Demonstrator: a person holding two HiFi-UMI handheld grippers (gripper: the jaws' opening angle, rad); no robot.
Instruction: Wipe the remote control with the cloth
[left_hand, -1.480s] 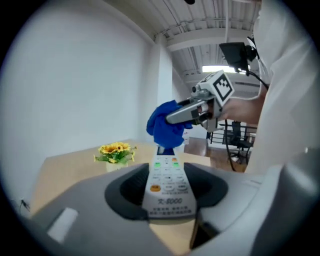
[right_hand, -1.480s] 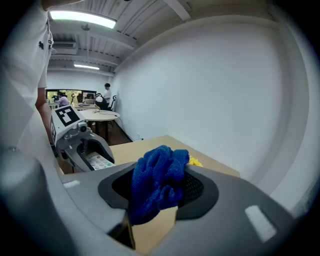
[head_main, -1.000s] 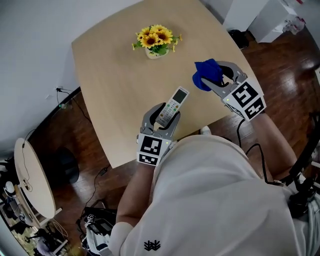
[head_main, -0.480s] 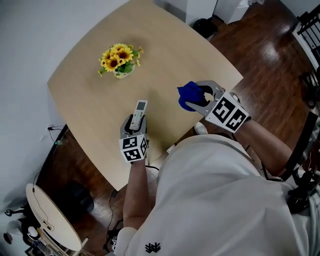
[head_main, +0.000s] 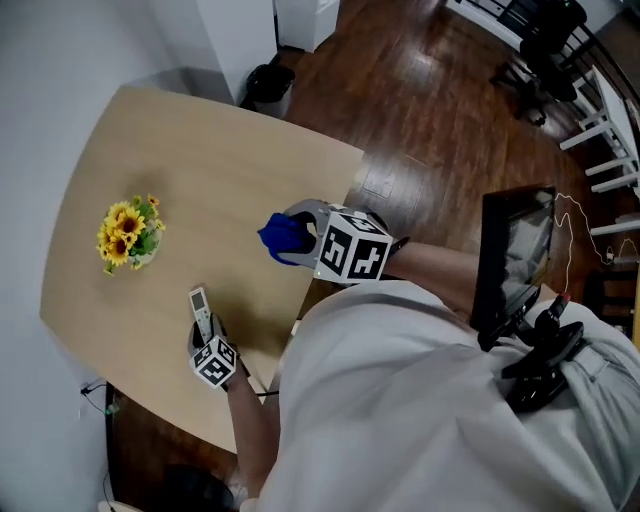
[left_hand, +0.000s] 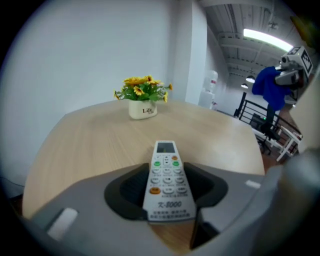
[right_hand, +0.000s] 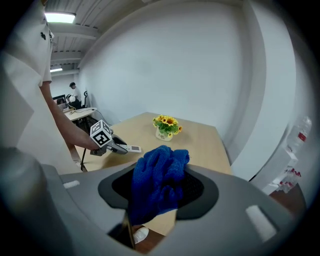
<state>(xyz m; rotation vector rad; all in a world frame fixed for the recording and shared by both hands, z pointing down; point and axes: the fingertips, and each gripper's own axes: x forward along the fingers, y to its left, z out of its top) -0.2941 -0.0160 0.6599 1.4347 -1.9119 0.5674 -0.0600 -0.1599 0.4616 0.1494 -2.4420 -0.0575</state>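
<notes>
A white remote control (left_hand: 167, 181) with green and orange buttons lies between the jaws of my left gripper (left_hand: 167, 176), which is shut on its lower end. In the head view the remote (head_main: 200, 304) and left gripper (head_main: 204, 326) sit low over the near left part of the wooden table (head_main: 230, 160). My right gripper (right_hand: 160, 186) is shut on a bunched blue cloth (right_hand: 159, 176). That cloth (head_main: 281, 236) hangs from the right gripper (head_main: 290, 238) above the table's right edge, apart from the remote. The right gripper view shows the left gripper (right_hand: 116, 146) and the remote (right_hand: 133, 148).
A white pot of sunflowers (head_main: 127, 233) stands at the table's far left side. A black bin (head_main: 265, 86) sits on the dark wood floor beyond the table. A black screen on a stand (head_main: 510, 256) is at my right.
The left gripper has sunk toward the table with the remote and now looks smaller. The right gripper with the cloth has shifted left. The head view has swung toward the room's floor.
</notes>
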